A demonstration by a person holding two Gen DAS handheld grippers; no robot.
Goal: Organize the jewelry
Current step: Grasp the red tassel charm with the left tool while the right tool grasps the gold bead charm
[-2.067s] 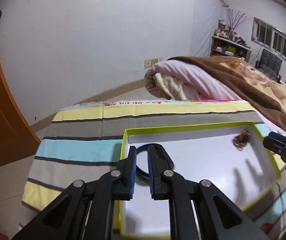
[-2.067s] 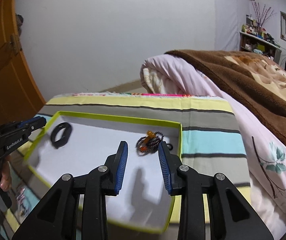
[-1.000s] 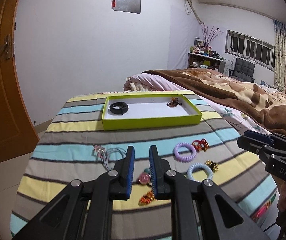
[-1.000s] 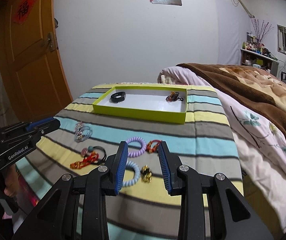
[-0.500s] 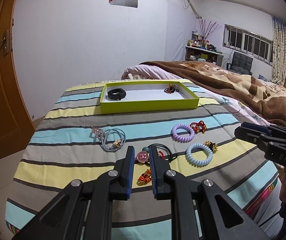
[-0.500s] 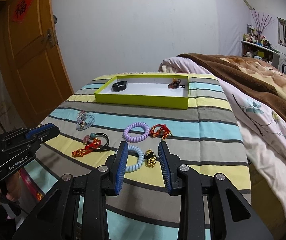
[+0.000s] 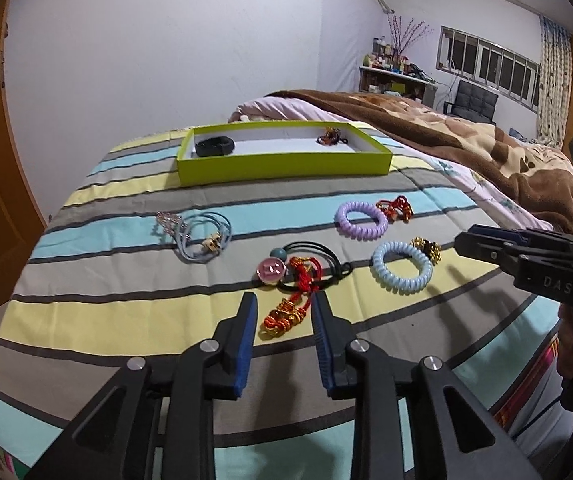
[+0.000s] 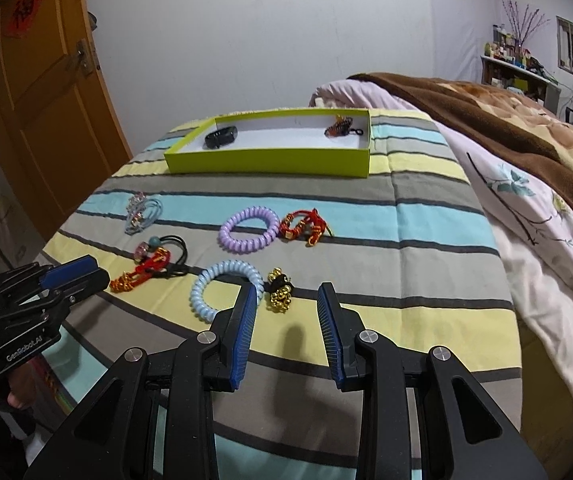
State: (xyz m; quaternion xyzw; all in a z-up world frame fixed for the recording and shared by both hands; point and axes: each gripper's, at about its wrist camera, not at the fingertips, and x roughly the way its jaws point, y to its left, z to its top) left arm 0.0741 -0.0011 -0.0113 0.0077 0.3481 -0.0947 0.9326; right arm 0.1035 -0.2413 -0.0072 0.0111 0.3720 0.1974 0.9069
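A lime green box (image 7: 282, 164) at the far end of the striped bed holds a black band (image 7: 215, 146) and a beaded piece (image 7: 329, 137). Loose jewelry lies nearer. My left gripper (image 7: 282, 300) is open, its jaws either side of a red and gold knotted charm (image 7: 292, 308). My right gripper (image 8: 286, 292) is open just behind a gold bead cluster (image 8: 280, 288) and a light blue coil band (image 8: 224, 290). A purple coil band (image 8: 248, 230), a red bracelet (image 8: 304, 228), a black hair tie with pink bead (image 7: 286, 266) and a pale blue elastic (image 7: 204, 238) lie around.
The striped bedsheet (image 8: 426, 240) ends at a near edge below the grippers. A brown blanket (image 8: 506, 120) and pink quilt are piled on the right. An orange door (image 8: 42, 92) stands to the left.
Both grippers pulled back from the green box, then dropped low toward the loose jewelry. My left gripper opened from a narrow gap to wide around the red and gold charm.
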